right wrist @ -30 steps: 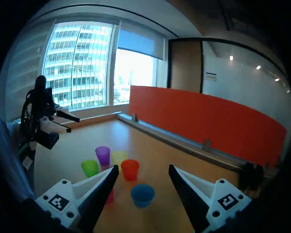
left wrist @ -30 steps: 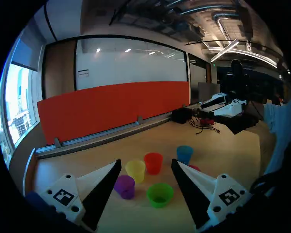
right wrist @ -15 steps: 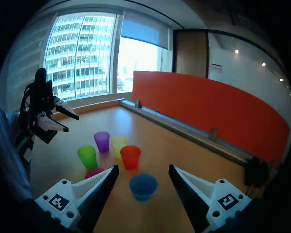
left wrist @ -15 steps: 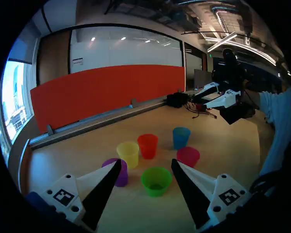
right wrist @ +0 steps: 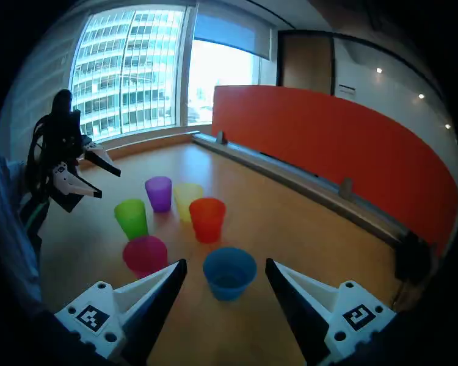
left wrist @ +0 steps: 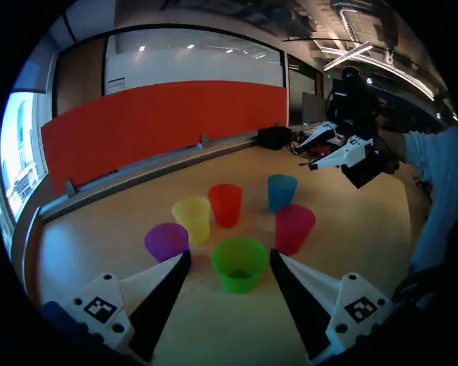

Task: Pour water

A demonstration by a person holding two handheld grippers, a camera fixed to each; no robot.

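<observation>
On the table (left wrist: pixel 363 226), pre-grasp, nothing gripped yet
left gripper (left wrist: pixel 229 252) spread at green cup (left wrist: pixel 239 273), right gripper (right wrist: pixel 225 261) spread at blue cup (right wrist: pixel 229 274); tight cluster, so closing in may knock neighbouring pink cup (right wrist: pixel 145 256)

Blue cup (right wrist: pixel 229 272) stands ahead of the spread right tool (right wrist: pixel 225 262).
</observation>
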